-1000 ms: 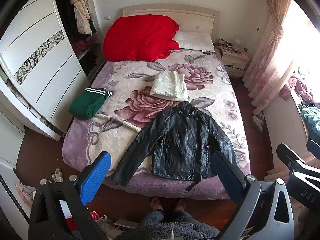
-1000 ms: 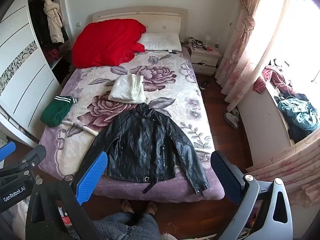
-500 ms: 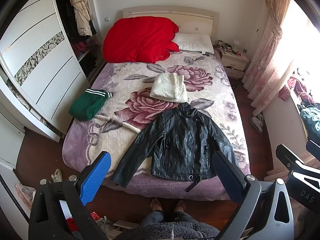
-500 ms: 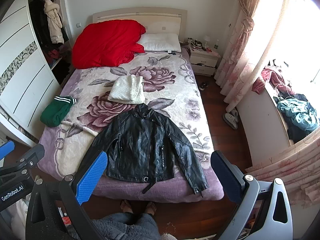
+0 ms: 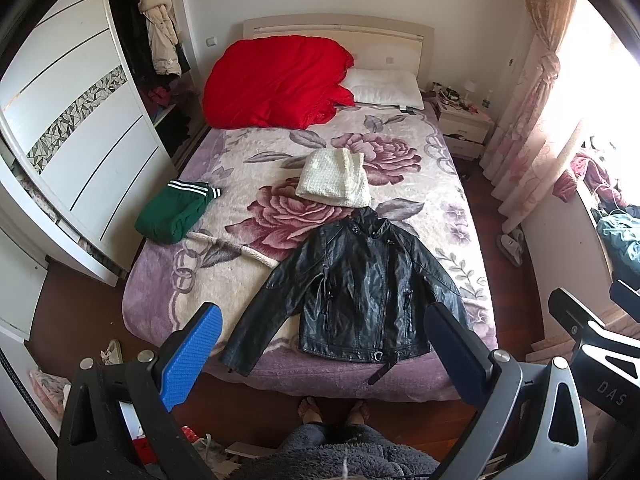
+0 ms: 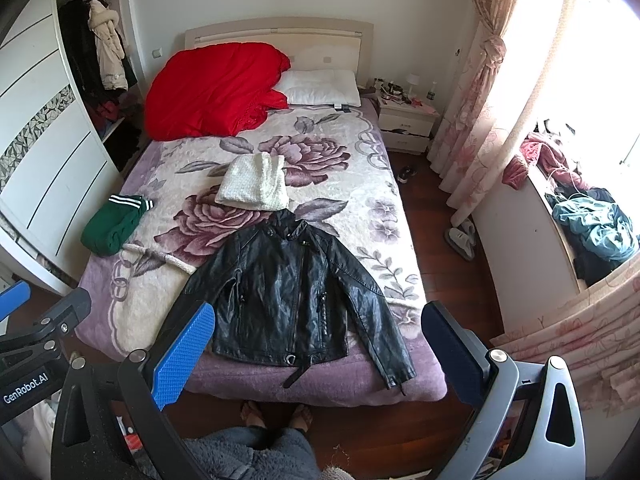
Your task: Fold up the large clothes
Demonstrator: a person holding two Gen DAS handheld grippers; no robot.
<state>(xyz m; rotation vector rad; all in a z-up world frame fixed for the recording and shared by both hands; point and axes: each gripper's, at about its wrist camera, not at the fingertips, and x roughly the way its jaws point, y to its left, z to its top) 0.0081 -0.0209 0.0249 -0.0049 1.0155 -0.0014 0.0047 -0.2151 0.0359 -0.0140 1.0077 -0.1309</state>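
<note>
Both grippers held high above the foot of the bed [image 5: 168, 292], cams tilted down over it, person's bare feet [image 5: 332, 410] on the wood floor just below the bed edge. L to R in the room: white wardrobe [image 5: 80, 128] w/ sliding doors at far left, coats hanging in the open section; folded green garment [image 5: 172, 212] w/ white stripes near the bed's left edge; red duvet [image 5: 276, 80] bunched at the headboard w/ white pillow [image 5: 384, 88] beside it; folded white knit [image 5: 334, 178] mid-bed; black leather jacket [image 5: 360, 296] laid flat, front up, zipped, sleeves spread out and down, collar toward the headboard just below the white knit, hem and belt strap at the foot edge; nightstand [image 5: 464, 120] and pink curtains at right. Left gripper [image 5: 324, 344]: fingers spread wide, blue pad [image 5: 192, 356] on left, dark one on right, nothing between them, well above the jacket w/ no contact; in its view the jacket's lower half sits between the two fingers. Right gripper [image 6: 320, 344]: same pose, fingers [image 6: 184, 354] wide apart, empty, hovering over the foot of the bed; the jacket [image 6: 292, 292] fills the gap in its view. Left gripper's body shows at the left edge of the right cam, so the two are side by side at about equal height.
</note>
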